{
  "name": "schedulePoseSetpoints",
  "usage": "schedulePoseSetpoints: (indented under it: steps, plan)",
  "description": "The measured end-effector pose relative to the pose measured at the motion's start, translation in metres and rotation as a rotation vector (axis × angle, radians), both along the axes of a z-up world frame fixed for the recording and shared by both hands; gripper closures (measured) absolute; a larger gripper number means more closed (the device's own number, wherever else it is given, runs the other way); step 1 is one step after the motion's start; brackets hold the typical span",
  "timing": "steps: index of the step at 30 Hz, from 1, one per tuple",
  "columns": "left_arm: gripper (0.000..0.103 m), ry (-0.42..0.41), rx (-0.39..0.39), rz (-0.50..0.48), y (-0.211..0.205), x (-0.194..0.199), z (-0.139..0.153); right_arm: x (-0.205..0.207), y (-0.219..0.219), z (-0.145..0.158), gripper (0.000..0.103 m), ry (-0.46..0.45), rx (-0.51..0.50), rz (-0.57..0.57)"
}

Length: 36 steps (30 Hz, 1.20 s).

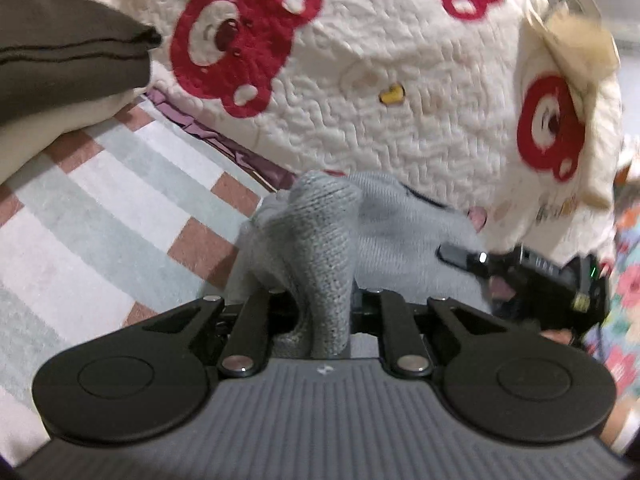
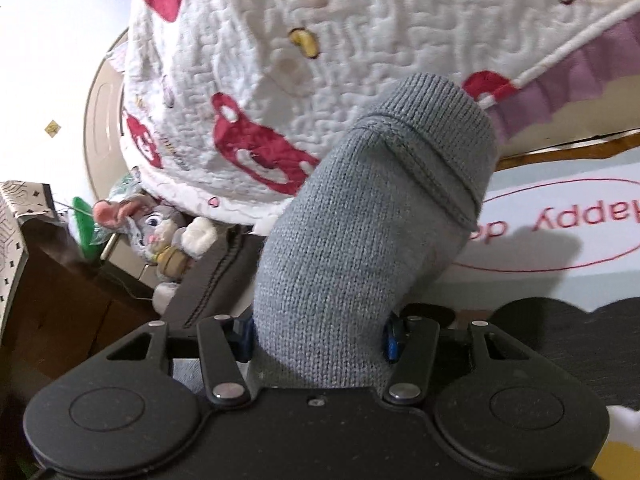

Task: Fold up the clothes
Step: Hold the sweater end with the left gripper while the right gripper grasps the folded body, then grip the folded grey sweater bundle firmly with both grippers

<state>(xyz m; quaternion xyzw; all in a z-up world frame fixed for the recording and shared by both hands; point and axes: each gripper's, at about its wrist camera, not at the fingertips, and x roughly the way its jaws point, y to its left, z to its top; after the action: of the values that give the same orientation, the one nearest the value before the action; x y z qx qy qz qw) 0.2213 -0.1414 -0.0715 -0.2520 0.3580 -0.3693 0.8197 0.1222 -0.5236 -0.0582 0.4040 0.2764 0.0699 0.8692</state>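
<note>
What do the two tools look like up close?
Left tool: black linkage arms with silver rivets, round black discs at each side, ribbed grey housing with a small white logo. Right tool: same black linkage and discs, smooth black housing, blue parts at the finger bases.

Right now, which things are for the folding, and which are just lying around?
For the folding:
- grey knitted garment
- left gripper, shut on it
- right gripper, closed round a thick bunch of it

Just lying about:
- white quilt with red bears
- plush bunny toy
- dark folded cloth
- striped checked sheet
</note>
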Motion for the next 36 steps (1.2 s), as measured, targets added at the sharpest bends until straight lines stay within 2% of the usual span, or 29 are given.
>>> schedulePoseSetpoints:
  steps: [2,8,12,16,18,20,22,24,25,30,33,34,36]
  plan:
    - [0.090,0.037,-0.038,0.010,0.015,0.004,0.005,0.002,0.007,0.003,0.043,-0.014,0.022,0.007]
    - [0.090,0.060,-0.035,0.037,0.037,0.016,0.003,0.004,0.019,-0.002,0.043,-0.002,0.058,0.014]
    - [0.090,0.152,0.059,0.058,0.034,0.023,-0.017,0.008,0.028,-0.010,0.043,0.046,0.013,0.022]
    - [0.088,0.305,0.124,0.067,0.036,0.028,-0.049,0.011,0.031,-0.027,0.043,0.142,-0.084,0.034]
    - [0.084,0.369,0.153,0.071,0.038,0.030,-0.064,0.006,0.026,-0.037,0.042,0.180,-0.102,0.019]
    - [0.073,0.416,0.139,0.072,0.042,0.030,-0.070,0.000,0.016,-0.048,0.042,0.205,-0.079,-0.015]
    - [0.069,0.451,0.121,0.076,0.048,0.026,-0.071,-0.003,0.010,-0.055,0.041,0.226,-0.072,-0.032]
    - [0.066,0.460,0.122,0.075,0.053,0.019,-0.068,-0.005,0.005,-0.061,0.039,0.243,-0.070,-0.041]
    - [0.062,0.461,0.124,0.078,0.056,0.015,-0.067,-0.005,0.003,-0.063,0.039,0.248,-0.068,-0.042]
    - [0.059,0.492,0.102,0.127,0.072,0.003,-0.066,-0.005,-0.002,-0.068,0.037,0.281,-0.091,-0.030]
    - [0.046,0.506,0.112,0.157,0.076,-0.002,-0.069,-0.002,-0.003,-0.070,0.037,0.296,-0.102,-0.021]
    - [0.037,0.507,0.128,0.164,0.076,-0.004,-0.070,-0.001,-0.004,-0.071,0.037,0.300,-0.105,-0.018]
    - [0.033,0.541,0.108,0.174,0.076,-0.008,-0.078,-0.002,-0.006,-0.072,0.037,0.304,-0.104,-0.016]
